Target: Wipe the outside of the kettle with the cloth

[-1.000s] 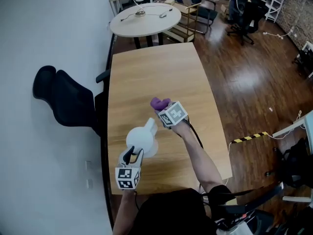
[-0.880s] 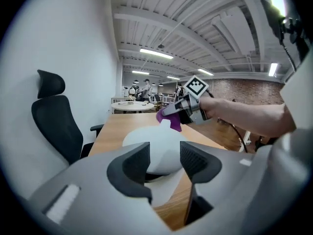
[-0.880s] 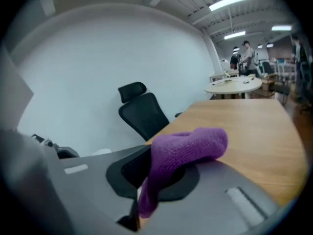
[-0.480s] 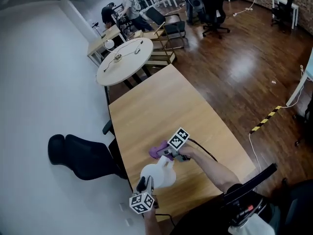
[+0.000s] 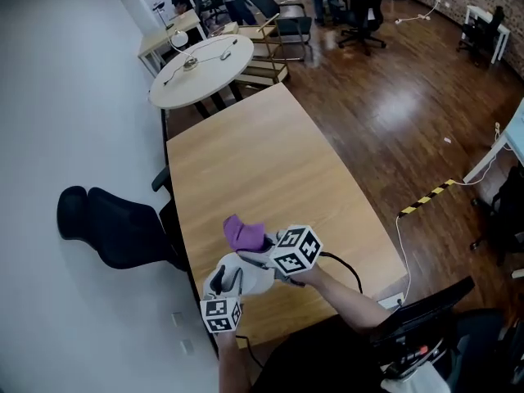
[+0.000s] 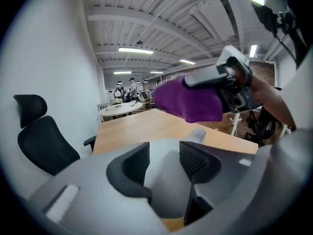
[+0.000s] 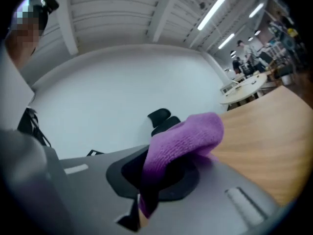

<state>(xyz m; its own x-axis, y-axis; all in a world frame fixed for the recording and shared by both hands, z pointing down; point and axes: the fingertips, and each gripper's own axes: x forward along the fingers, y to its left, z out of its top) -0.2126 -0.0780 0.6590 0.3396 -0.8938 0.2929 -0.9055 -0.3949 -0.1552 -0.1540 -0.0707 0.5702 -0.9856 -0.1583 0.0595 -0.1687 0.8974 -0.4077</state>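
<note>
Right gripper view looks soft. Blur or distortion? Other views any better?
Right gripper view: fisheye-bent, whole frame soft, purple cloth fuzzy. Left gripper view: dark vignette corners, kettle between jaws blurred close-up. Head view: sharpest, glare on wooden floor.

A white kettle point(image 5: 248, 275) is at the table's point(image 5: 246, 162) near end, a bunched purple cloth point(image 5: 244, 234) just beyond it.

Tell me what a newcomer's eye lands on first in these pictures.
The purple cloth, pinched in the right gripper, stands out right by the white kettle at the near end of the wooden table. The left gripper has part of the kettle between its jaws, which have just been closing. A black chair sits left of the table.
</note>
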